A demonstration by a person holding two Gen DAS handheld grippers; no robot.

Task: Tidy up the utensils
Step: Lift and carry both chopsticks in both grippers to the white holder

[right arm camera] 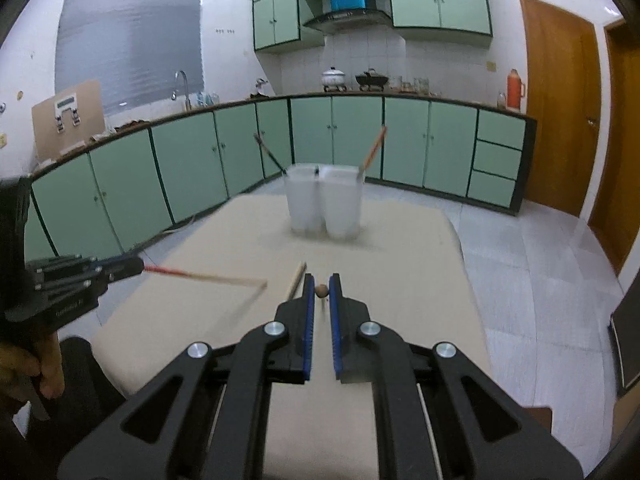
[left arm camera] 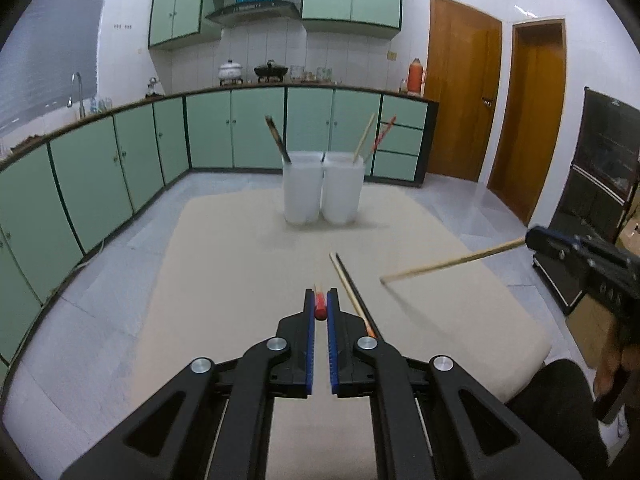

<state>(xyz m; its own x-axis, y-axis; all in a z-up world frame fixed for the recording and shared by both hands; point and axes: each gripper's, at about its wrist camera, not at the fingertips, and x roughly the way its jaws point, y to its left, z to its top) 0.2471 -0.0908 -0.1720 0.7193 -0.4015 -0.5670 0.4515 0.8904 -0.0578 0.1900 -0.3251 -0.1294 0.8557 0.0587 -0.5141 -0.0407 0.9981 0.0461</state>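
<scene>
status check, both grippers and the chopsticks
Left hand-held gripper shut on red-ended chopstick. Right hand-held gripper shut on plain wooden chopstick. Two chopsticks left on table. Path to white holders open.

Far end of tabletop (left arm camera: 224,240): two containers (left arm camera: 303,188) (left arm camera: 343,188) side by side, touching.
In containers: chopsticks (left arm camera: 277,138) (left arm camera: 364,136), leaning.
Nearer, on tabletop: chopstick pair (left arm camera: 350,292), right of left tongs (left arm camera: 321,300).
Behind: cabinets (left arm camera: 256,128).

Left claw (left arm camera: 321,300) grips a red-handled chopstick (left arm camera: 320,307) above a beige worktop (left arm camera: 224,264); right claw (left arm camera: 534,239) holds a wooden chopstick (left arm camera: 452,261); two white holders (left arm camera: 322,188) behind.
</scene>
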